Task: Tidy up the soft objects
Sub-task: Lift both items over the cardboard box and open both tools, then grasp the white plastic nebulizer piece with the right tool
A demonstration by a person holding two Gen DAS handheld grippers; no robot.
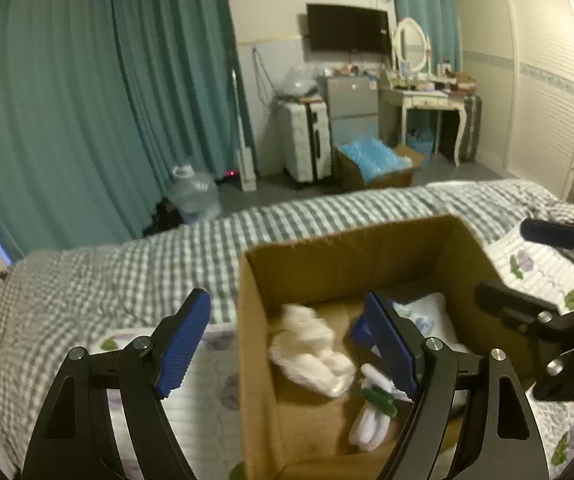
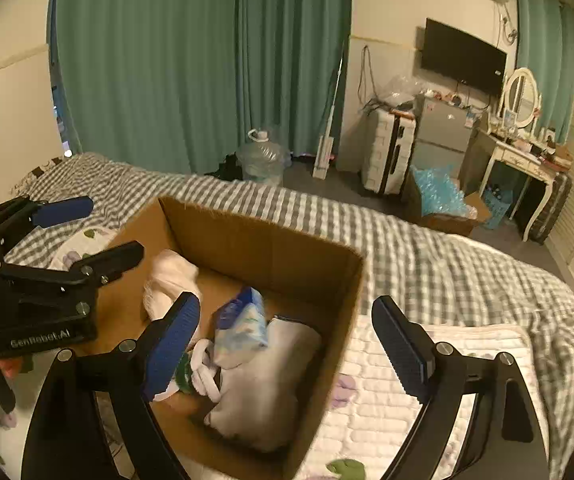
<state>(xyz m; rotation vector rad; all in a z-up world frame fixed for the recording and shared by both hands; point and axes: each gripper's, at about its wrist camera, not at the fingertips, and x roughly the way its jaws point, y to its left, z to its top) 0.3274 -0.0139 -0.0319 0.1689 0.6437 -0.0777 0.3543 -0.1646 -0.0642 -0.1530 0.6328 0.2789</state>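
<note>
An open cardboard box [image 1: 351,256] [image 2: 271,240] stands on the bed. Inside lie a fluffy white cloth [image 1: 311,348] [image 2: 167,276], a white sock-like piece with green trim [image 1: 371,416] [image 2: 201,372], a blue-and-white soft pack [image 2: 243,324] and a white pillow [image 2: 267,380] [image 1: 427,316]. My left gripper [image 1: 287,348] is open and empty, straddling the box's left wall. My right gripper [image 2: 287,344] is open and empty, straddling the box's right wall. Each gripper also shows in the other's view, the right one [image 1: 527,272] and the left one [image 2: 87,232].
The bed has a grey checked cover [image 1: 147,256] [image 2: 447,256] and a white floral quilt [image 1: 207,396] [image 2: 387,392] under the box. Beyond it are teal curtains [image 1: 87,100], a water jug [image 1: 195,192], a suitcase [image 1: 307,140], a box of blue packs [image 1: 375,160] and a dressing table [image 1: 427,96].
</note>
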